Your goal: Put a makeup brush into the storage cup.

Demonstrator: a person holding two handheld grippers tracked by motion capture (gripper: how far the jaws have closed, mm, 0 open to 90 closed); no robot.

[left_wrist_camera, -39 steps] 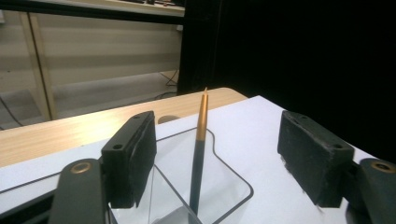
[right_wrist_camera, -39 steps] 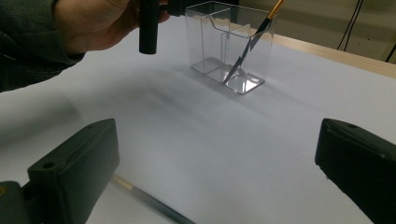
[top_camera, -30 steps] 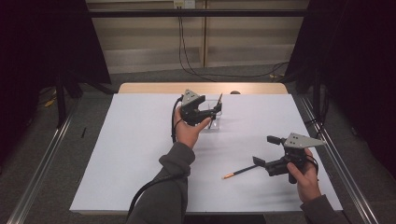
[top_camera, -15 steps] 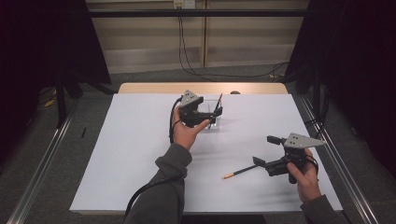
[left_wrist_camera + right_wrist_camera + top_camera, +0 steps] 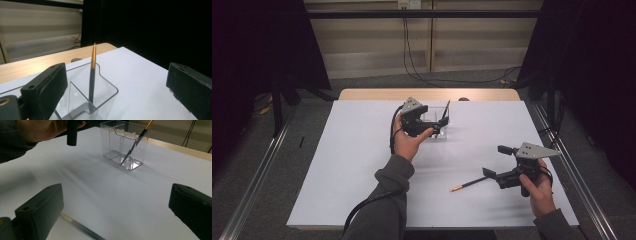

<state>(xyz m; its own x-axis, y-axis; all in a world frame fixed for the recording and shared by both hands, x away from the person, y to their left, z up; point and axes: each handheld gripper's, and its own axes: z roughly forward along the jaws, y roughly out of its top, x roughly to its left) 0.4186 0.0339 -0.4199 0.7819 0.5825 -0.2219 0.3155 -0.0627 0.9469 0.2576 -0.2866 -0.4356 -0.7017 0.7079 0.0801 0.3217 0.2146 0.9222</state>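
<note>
A clear plastic holder (image 5: 436,131) stands at the table's far middle, and a black pencil with a gold end (image 5: 445,110) leans inside it. My left gripper (image 5: 439,122) hovers at the holder. In the left gripper view its jaws have just been opening and stand wide apart (image 5: 116,72), with the pencil (image 5: 92,75) free between them in the holder (image 5: 107,91). My right gripper (image 5: 496,161) is open near the front right. A second pencil (image 5: 469,184) lies on the paper by its jaws, blurred low in the right gripper view (image 5: 82,230).
White paper (image 5: 352,165) covers the table, with a wooden strip (image 5: 377,94) along the far edge. Metal rails (image 5: 257,170) run along both sides. The right gripper view shows the holder (image 5: 123,145) ahead and the left hand (image 5: 37,130) beside it.
The left gripper's jaws have spread wider around the pencil in the holder, and the pencil stays leaning there. The right gripper and the pencil on the table have not moved.
</note>
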